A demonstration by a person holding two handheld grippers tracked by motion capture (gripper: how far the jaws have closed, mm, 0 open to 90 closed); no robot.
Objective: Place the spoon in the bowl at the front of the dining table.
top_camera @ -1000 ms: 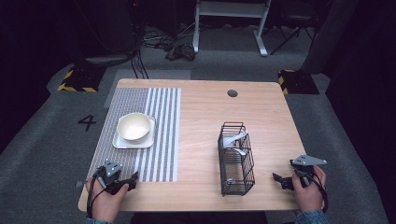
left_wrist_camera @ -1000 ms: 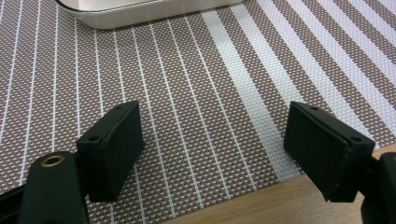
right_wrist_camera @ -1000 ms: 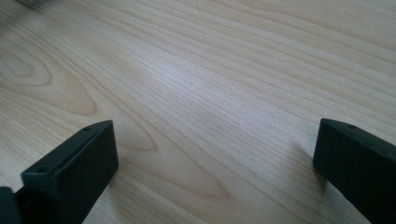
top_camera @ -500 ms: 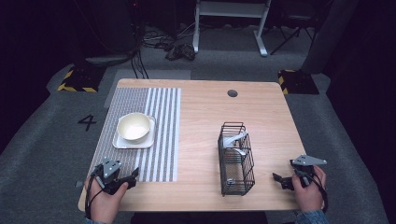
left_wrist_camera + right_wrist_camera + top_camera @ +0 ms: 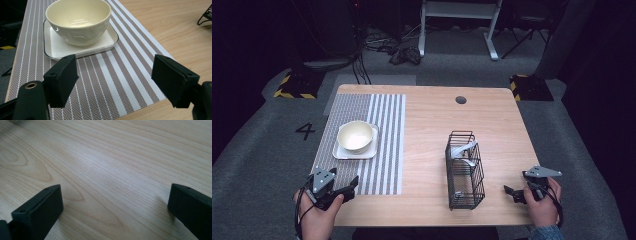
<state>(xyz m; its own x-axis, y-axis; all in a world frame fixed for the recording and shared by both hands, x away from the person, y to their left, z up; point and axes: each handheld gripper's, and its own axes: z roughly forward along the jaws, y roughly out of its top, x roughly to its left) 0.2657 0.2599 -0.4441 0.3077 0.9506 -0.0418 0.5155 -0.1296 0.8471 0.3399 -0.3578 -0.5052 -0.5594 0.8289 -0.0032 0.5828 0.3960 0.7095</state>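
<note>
Bowl (image 5: 78,21): cream, glossy, empty, upright on a square white plate (image 5: 54,48) on the striped mat (image 5: 120,82), ahead of the left gripper (image 5: 122,82); far rim cut off in the left gripper view. Left gripper released, jaws wide, nothing between. Right gripper (image 5: 115,212) released over bare surface (image 5: 112,165). Wire basket (image 5: 464,172) holds pale utensils, hard to make out.

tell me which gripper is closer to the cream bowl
Left. The left gripper hovers just in front of the bowl; the right gripper sits beyond the wire basket.
</note>
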